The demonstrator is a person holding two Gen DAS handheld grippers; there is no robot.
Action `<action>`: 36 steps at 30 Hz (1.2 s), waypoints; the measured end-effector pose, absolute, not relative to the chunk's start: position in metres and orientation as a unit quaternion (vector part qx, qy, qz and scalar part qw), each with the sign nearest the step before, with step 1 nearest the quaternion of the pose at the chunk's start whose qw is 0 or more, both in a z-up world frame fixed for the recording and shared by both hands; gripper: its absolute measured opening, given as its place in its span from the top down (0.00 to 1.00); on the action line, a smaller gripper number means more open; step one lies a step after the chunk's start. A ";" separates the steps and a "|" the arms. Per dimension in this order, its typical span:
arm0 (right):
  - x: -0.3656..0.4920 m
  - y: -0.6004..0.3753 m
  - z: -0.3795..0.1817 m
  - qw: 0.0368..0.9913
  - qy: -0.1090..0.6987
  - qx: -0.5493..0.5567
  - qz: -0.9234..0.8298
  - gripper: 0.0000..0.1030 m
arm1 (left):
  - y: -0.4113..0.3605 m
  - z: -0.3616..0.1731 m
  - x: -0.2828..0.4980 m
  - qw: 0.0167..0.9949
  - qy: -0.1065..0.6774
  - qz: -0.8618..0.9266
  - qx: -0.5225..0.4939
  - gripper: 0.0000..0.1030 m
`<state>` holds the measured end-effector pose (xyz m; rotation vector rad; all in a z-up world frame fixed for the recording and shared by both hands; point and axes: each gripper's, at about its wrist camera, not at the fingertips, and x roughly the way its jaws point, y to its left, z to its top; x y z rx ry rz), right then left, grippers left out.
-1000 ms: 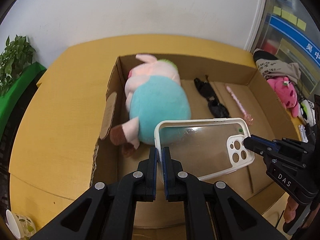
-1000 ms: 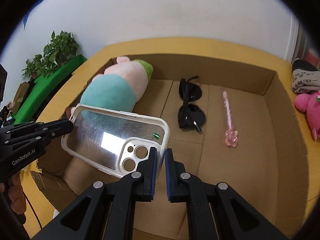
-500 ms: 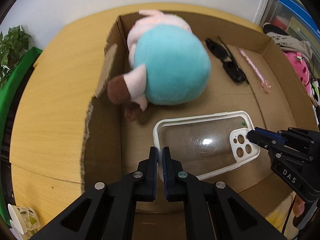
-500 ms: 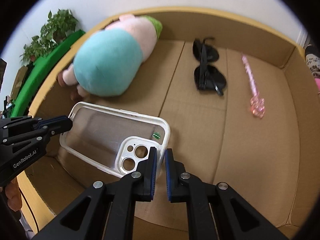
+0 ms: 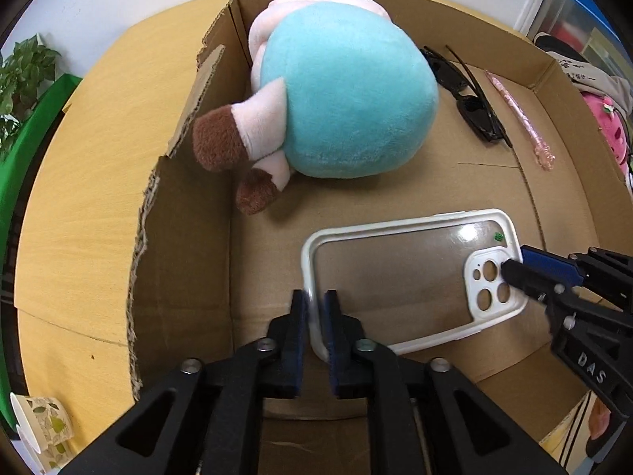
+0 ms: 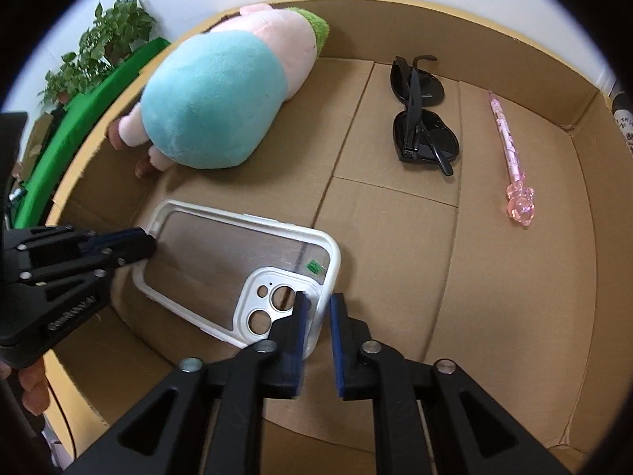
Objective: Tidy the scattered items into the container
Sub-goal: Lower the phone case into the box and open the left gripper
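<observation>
Now both sets of tongs are letting go: a second ago each was clamped on one end of the clear phone case and carrying it above the cardboard box, and since then it has come down onto the box floor. The left tongs are opening, their pads standing just off the white rim at the plain end, which still sits between them. The right tongs are opening too, parted either side of the rim at the camera-cutout end — no longer pressing it, as far as the wrist view shows. Taking the plush toy as the landmark, the case lies flat on the cardboard just in front of its brown feet, near the box's front wall; the black sunglasses lie to the toy's right, and the pink pen further right again, all inside the box. So this item looks delivered. What remains, I judge, is lifting both tongs straight up without dragging the rim — then seeing what is left on the yellow surface.
</observation>
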<state>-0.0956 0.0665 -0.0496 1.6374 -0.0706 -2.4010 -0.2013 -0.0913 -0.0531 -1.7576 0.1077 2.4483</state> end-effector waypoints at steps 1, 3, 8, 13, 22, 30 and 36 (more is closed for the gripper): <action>-0.095 0.067 -0.048 0.116 -0.026 0.557 -0.822 0.73 | -0.092 -0.049 -0.198 0.065 0.028 0.815 -0.575 0.52; -0.092 0.067 -0.045 0.112 -0.021 0.550 -0.828 0.66 | -0.091 -0.041 -0.192 0.072 0.021 0.823 -0.564 0.46; -0.070 0.075 -0.027 0.126 -0.055 0.514 -0.847 0.42 | -0.085 0.003 -0.159 0.056 0.042 0.869 -0.490 0.26; -0.035 0.081 0.012 0.119 -0.034 0.442 -0.888 0.24 | -0.081 0.068 -0.120 0.011 0.055 0.931 -0.362 0.06; 0.013 0.091 0.031 0.093 -0.008 0.394 -0.914 0.24 | -0.079 0.108 -0.055 0.005 0.001 0.980 -0.201 0.00; 0.031 0.096 0.036 0.062 0.007 0.379 -0.923 0.23 | -0.063 0.089 -0.050 0.000 0.023 0.971 -0.238 0.00; 0.038 0.103 0.041 0.048 0.010 0.370 -0.928 0.23 | -0.056 0.084 -0.042 -0.003 0.010 0.969 -0.246 0.00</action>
